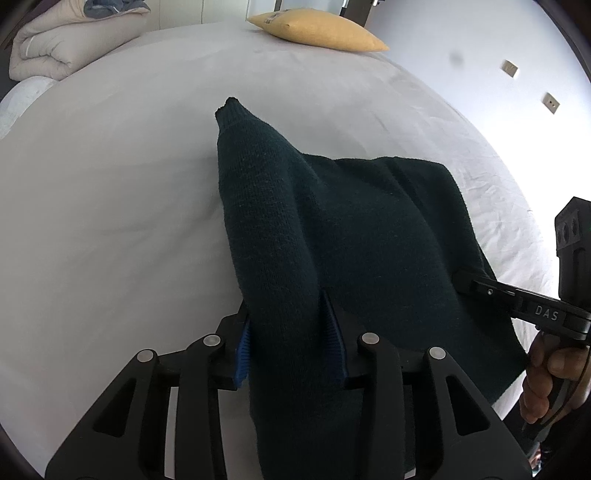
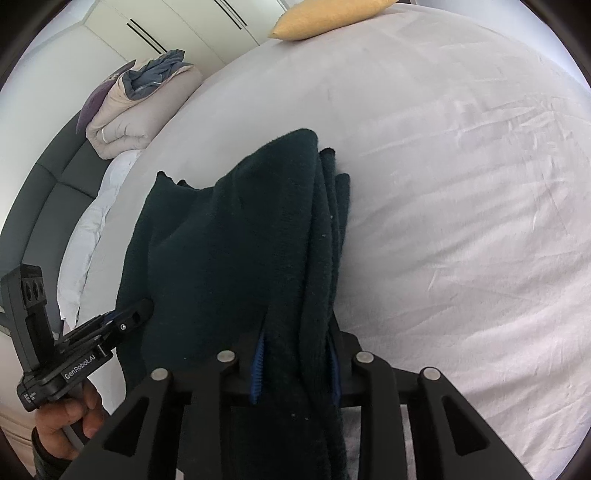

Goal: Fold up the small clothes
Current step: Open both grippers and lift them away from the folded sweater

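A dark green knit sweater (image 1: 369, 229) (image 2: 229, 240) lies partly folded on a pale bed sheet (image 1: 110, 184) (image 2: 461, 221). My left gripper (image 1: 288, 339) is shut on a bunched sleeve, and its ribbed cuff (image 1: 231, 110) points away toward the far side of the bed. My right gripper (image 2: 295, 369) is shut on several stacked layers at the sweater's other edge. Blue pads (image 2: 256, 369) press the knit from both sides. Each gripper shows in the other's view, the right one (image 1: 465, 278) at the sweater's right edge and the left one (image 2: 142, 310) at its left edge.
A yellow pillow (image 1: 317, 31) (image 2: 325, 18) lies at the far end of the bed. A folded beige duvet (image 1: 66, 40) (image 2: 136, 110) sits by the dark headboard (image 2: 48, 177). A person's hands (image 1: 546, 373) (image 2: 70, 410) hold the gripper handles. White cupboards (image 2: 177, 26) stand behind.
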Demonstrator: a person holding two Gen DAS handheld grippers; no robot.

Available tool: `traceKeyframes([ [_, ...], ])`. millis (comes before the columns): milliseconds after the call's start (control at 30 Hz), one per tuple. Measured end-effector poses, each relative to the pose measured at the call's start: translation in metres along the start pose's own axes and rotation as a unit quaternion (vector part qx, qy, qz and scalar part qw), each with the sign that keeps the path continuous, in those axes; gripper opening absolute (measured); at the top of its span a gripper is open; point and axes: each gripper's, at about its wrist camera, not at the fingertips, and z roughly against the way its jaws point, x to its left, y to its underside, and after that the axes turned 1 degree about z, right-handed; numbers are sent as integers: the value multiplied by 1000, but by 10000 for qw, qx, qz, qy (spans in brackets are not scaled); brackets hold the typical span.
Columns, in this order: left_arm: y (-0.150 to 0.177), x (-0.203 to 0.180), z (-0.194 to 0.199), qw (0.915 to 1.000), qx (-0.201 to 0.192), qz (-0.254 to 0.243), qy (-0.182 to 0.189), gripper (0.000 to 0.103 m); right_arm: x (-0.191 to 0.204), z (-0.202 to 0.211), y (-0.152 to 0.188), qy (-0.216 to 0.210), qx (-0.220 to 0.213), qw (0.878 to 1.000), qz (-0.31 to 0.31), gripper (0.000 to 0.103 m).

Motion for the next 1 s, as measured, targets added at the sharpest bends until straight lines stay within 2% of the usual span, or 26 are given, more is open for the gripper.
traceKeyframes([
  [133, 5, 11, 7, 9999, -132, 18, -106, 39, -1, 13, 2, 139, -147, 9998, 6, 42],
  [200, 0, 9, -2, 9997, -226, 49, -125, 41, 6, 24, 3, 307, -333, 9989, 120, 42],
  [300, 2, 4, 12, 9980, -588, 41, -221, 48, 20, 47, 9, 593, -688, 9949, 439, 47],
  [333, 5, 1, 25, 9962, -846, 6, -225, 53, 24, 55, 11, 649, -822, 9931, 520, 50],
  [367, 8, -1, 35, 9943, -1036, -31, -266, 65, 30, 64, 14, 682, -977, 9911, 602, 52],
  [433, 16, -11, 65, 9842, -1646, -165, -634, 82, 39, 82, 22, 752, -1286, 9862, 727, 59],
  [467, 22, -16, 79, 9779, -1924, -237, -787, 88, 45, 92, 27, 790, -1478, 9826, 796, 61],
  [500, 28, -21, 92, 9702, -2215, -326, -929, 92, 48, 99, 31, 813, -1607, 9801, 830, 65],
  [533, 35, -26, 105, 9604, -2523, -413, -1104, 101, 52, 107, 36, 839, -1753, 9771, 864, 70],
  [567, 45, -33, 122, 9464, -2896, -502, -1339, 103, 55, 115, 43, 864, -1925, 9734, 895, 72],
  [633, 61, -44, 146, 9256, -3371, -605, -1613, 103, 60, 130, 54, 918, -2263, 9652, 930, 84],
  [700, 71, -48, 162, 9198, -3492, -581, -1695, 103, 64, 144, 65, 888, -2601, 9570, 928, 93],
  [733, 76, -50, 171, 9197, -3523, -515, -1654, 103, 64, 151, 69, 878, -2737, 9533, 922, 99],
  [800, 84, -51, 185, 9189, -3589, -441, -1575, 103, 67, 166, 79, 928, -3098, 9417, 928, 103],
  [900, 93, -51, 209, 9134, -3798, -276, -1435, 103, 76, 185, 89, 1132, -3505, 9239, 1039, 103],
  [1000, 103, -51, 235, 9071, -3936, -196, -1479, 103, 83, 200, 92, 1174, -3649, 9166, 1135, 103],
])
